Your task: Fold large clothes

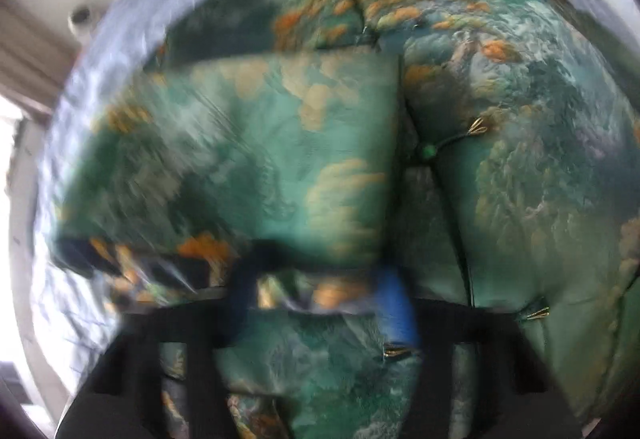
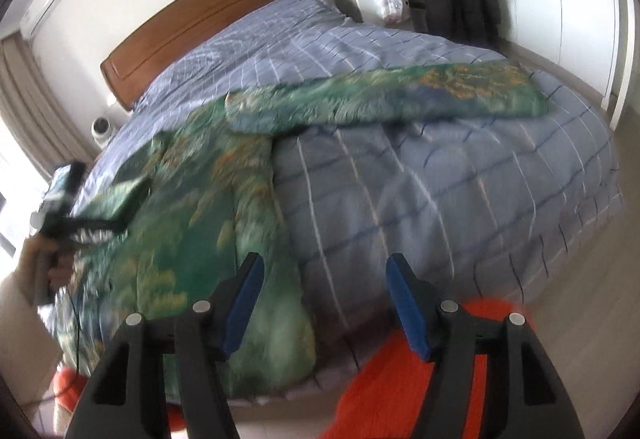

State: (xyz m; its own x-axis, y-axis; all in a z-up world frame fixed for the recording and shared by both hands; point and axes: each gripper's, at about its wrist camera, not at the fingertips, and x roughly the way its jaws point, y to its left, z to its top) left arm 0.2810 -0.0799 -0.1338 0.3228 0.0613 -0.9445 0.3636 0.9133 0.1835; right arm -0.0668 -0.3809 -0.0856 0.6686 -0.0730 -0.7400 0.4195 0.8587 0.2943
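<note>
Bed [image 2: 460, 167] (blue checked cover) under green garment [image 2: 192, 223], wooden headboard [image 2: 200, 23].

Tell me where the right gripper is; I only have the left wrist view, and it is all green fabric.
Observer: The right gripper hangs over the bed's near edge, jaws open with nothing between them.
Operator: Is the other sleeve folded in yet?
Observer: No. One sleeve of the green garment lies stretched out flat across the blue checked duvet, pointing toward the right side of the bed.
Operator: Anything on the floor near me?
Observer: An orange rug lies on the floor by the bed's near edge.
</note>
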